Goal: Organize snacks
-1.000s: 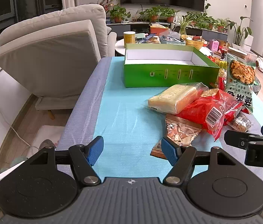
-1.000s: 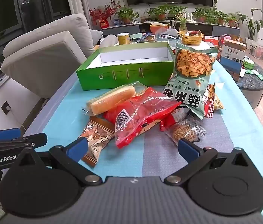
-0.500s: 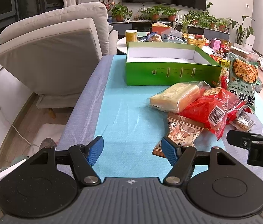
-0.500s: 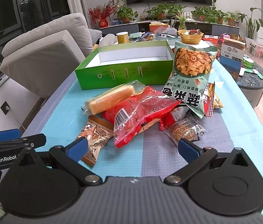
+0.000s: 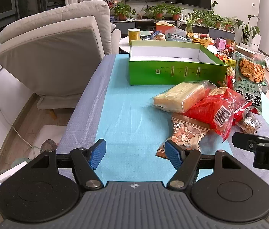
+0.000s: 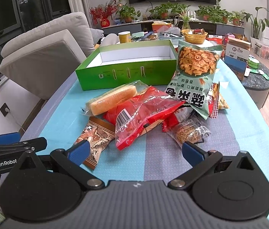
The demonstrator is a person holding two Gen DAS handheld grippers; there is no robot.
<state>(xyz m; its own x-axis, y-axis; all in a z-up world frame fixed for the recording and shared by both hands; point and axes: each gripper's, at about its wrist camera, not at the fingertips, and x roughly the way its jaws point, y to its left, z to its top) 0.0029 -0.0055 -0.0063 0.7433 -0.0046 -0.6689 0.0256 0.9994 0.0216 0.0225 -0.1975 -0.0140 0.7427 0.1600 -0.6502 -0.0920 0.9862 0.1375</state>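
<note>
An empty green box (image 5: pixel 176 70) (image 6: pixel 126 72) stands at the far end of the table. In front of it lies a pile of snacks: a yellow cake bar (image 5: pixel 180 96) (image 6: pixel 113 99), a red bag (image 5: pixel 216 108) (image 6: pixel 144 112), a brown nut packet (image 5: pixel 186 133) (image 6: pixel 94 137), a green crisp bag (image 5: pixel 249 80) (image 6: pixel 195 72) and a small seed cake (image 6: pixel 189 131). My left gripper (image 5: pixel 135 156) is open and empty above the blue mat, left of the pile. My right gripper (image 6: pixel 134 151) is open and empty, just short of the pile.
A grey recliner (image 5: pixel 58 51) stands left of the table (image 5: pixel 81 114). A round side table (image 6: pixel 258 80) with a paper bag is at the right. Cluttered tables and potted plants (image 6: pixel 165 11) fill the back of the room.
Both grippers have shifted slightly forward toward the pile and box. Nothing was taken hold of or moved.
</note>
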